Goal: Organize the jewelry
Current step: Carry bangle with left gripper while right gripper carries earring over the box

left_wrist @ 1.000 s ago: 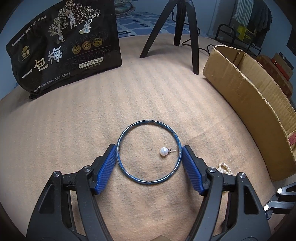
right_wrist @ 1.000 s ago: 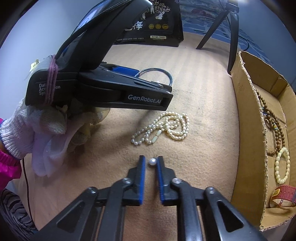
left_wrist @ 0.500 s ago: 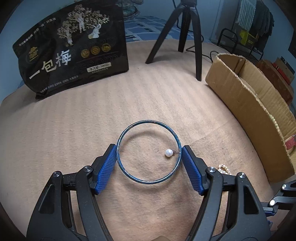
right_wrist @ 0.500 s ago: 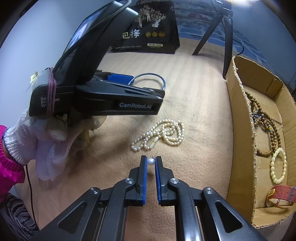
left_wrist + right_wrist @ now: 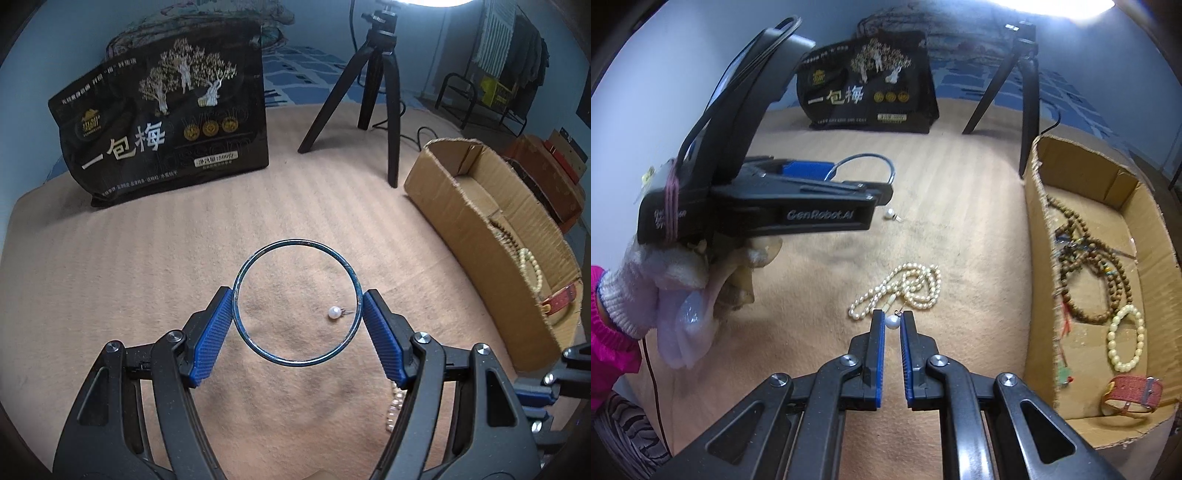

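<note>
Jewelry is held in both grippers and has been lifted off the beige blanket [image 5: 147, 280] since a second ago. The left gripper [image 5: 297, 317], centre frame, is clamped wide across a blue bangle [image 5: 295, 243]; the right gripper [image 5: 893, 323] is pinched narrow on a pearl earring [image 5: 891, 322]. Both pieces are judged ready for transfer. A second pearl earring [image 5: 334, 312] and a pearl necklace [image 5: 905, 286] remain on the blanket. The cardboard box [image 5: 1039, 258], right of frame, holds wooden beads [image 5: 1086, 266], a pale bead bracelet [image 5: 1126, 338] and a red strap [image 5: 1132, 393].
</note>
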A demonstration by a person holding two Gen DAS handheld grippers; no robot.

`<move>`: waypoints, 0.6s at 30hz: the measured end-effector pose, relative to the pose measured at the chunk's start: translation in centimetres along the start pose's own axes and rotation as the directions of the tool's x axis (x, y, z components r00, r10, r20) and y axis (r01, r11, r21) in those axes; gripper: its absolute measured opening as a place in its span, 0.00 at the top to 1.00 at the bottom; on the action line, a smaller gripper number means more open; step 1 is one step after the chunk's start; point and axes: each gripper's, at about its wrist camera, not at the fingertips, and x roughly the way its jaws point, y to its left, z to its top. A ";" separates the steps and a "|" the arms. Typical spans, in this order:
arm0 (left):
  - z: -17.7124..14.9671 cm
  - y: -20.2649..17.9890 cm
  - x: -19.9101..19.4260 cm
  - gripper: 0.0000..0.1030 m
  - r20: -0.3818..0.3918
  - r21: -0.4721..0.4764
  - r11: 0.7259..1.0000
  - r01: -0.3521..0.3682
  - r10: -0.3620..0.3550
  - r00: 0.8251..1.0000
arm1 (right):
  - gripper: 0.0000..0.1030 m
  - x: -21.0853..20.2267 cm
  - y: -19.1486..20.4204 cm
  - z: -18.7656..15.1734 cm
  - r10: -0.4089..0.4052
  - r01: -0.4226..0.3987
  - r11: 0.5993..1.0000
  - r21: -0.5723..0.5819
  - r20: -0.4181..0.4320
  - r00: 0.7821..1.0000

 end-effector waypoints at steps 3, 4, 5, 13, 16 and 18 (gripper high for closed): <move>0.2 -0.4 -0.8 0.29 0.013 0.000 1.000 0.002 -0.002 1.000 | 0.94 -0.9 -0.6 0.4 -0.005 0.005 1.000 0.014 0.022 1.000; 0.3 -0.5 -1.0 0.29 0.017 -0.002 1.000 0.005 -0.005 1.000 | 0.94 -1.1 -0.8 0.5 -0.006 0.005 1.000 0.017 0.027 1.000; 0.3 -0.6 -1.2 0.29 0.020 -0.003 1.000 0.008 -0.008 1.000 | 0.94 -1.4 -1.0 0.6 -0.010 0.009 1.000 0.022 0.035 0.999; 1.3 -2.7 -2.6 0.29 0.048 0.001 0.999 0.034 -0.034 0.998 | 0.94 -3.5 -3.2 1.6 -0.033 0.027 0.997 0.067 0.086 0.996; 1.8 -4.0 -2.9 0.29 0.053 0.016 0.999 0.044 -0.045 0.998 | 0.94 -4.3 -4.1 1.8 -0.051 0.043 0.996 0.080 0.103 0.993; 2.2 -4.8 -3.1 0.29 0.058 0.026 0.998 0.052 -0.053 0.997 | 0.94 -4.8 -4.8 1.9 -0.063 0.053 0.994 0.091 0.112 0.992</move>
